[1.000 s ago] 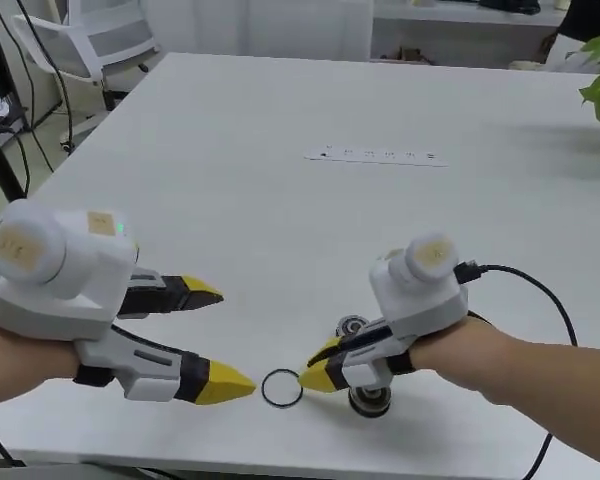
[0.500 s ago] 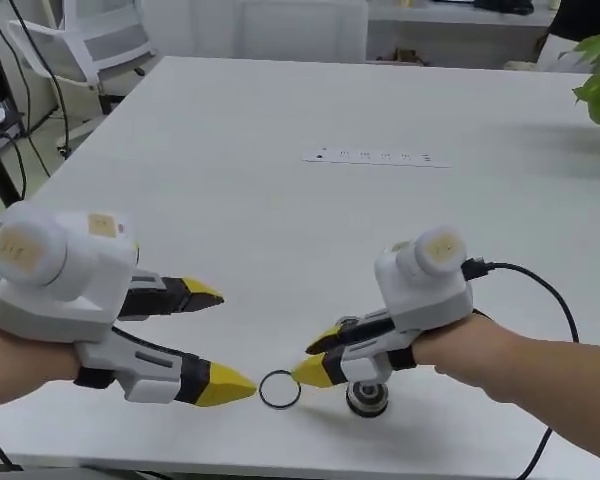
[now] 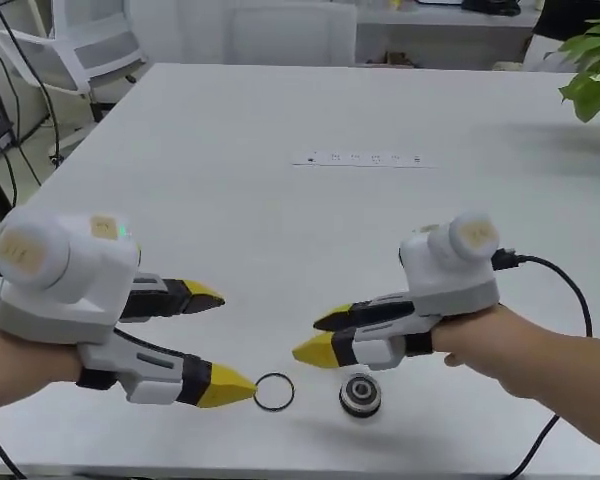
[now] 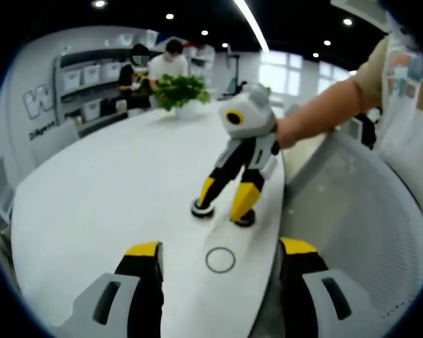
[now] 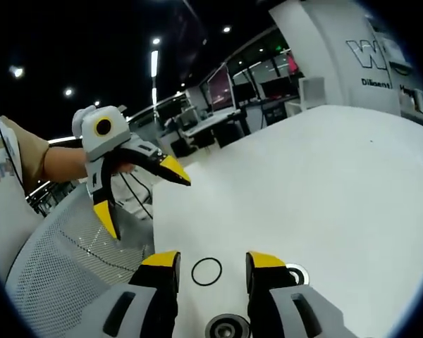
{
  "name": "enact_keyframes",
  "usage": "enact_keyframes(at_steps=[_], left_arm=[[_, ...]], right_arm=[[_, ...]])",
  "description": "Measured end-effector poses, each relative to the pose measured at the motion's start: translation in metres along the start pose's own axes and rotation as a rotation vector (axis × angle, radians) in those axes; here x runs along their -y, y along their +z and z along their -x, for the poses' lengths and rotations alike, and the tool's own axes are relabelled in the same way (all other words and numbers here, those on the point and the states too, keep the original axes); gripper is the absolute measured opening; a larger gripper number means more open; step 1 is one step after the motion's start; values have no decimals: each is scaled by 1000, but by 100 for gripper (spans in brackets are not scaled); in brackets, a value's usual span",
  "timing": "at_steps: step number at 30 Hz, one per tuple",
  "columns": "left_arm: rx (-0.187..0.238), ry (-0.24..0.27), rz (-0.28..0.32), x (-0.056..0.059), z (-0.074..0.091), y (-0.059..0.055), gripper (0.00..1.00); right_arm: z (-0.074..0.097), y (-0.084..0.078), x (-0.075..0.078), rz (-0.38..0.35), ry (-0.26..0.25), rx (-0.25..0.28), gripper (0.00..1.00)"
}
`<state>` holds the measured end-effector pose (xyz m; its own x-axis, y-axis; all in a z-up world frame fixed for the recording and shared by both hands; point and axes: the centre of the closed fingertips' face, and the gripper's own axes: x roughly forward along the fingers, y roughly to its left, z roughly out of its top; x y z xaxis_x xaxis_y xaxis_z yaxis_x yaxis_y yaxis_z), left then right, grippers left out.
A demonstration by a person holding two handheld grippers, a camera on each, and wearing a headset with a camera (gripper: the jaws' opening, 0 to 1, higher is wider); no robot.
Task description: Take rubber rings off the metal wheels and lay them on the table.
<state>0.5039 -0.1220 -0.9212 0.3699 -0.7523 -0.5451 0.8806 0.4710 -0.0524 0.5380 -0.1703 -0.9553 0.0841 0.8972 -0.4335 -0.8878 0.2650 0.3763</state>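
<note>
One thin black rubber ring (image 3: 273, 392) lies flat on the white table (image 3: 280, 200) near its front edge, free of any wheel, so that one counts as delivered. A metal wheel (image 3: 360, 395) stands just beside it to the right. A second wheel (image 5: 294, 273) sits by the right jaw in the right gripper view. Whether either wheel wears a ring is hard to say at this size; the dark rim on the near one may be rubber. Left hand-held gripper (image 3: 220, 340) has its jaws spread wide and empty, lower tip just beside the ring but apparently not touching. It is likely parked there as a brace or simply waiting, since the ring needs nothing more. Right hand-held gripper (image 3: 315, 337) hangs above the table over the near wheel, jaws parted a moderate amount with nothing between them. The tips point toward the ring and the left gripper, which reads as a free gripper set to go down on a wheel. The likely next step is steadying one wheel and pinching its rubber edge; small round parts may roll or skid.
</note>
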Motion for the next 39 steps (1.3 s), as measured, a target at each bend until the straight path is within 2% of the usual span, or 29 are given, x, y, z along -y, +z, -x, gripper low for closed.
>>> enact_keyframes(at_steps=[9, 20, 39], left_arm=[[6, -7, -6, 1, -6, 6, 67], [14, -17, -12, 2, -15, 13, 66], [20, -49, -20, 3, -39, 23, 65]], right_arm=[[20, 14, -2, -9, -11, 71, 38], [41, 16, -2, -9, -30, 118, 40], [59, -6, 3, -15, -62, 115, 42]])
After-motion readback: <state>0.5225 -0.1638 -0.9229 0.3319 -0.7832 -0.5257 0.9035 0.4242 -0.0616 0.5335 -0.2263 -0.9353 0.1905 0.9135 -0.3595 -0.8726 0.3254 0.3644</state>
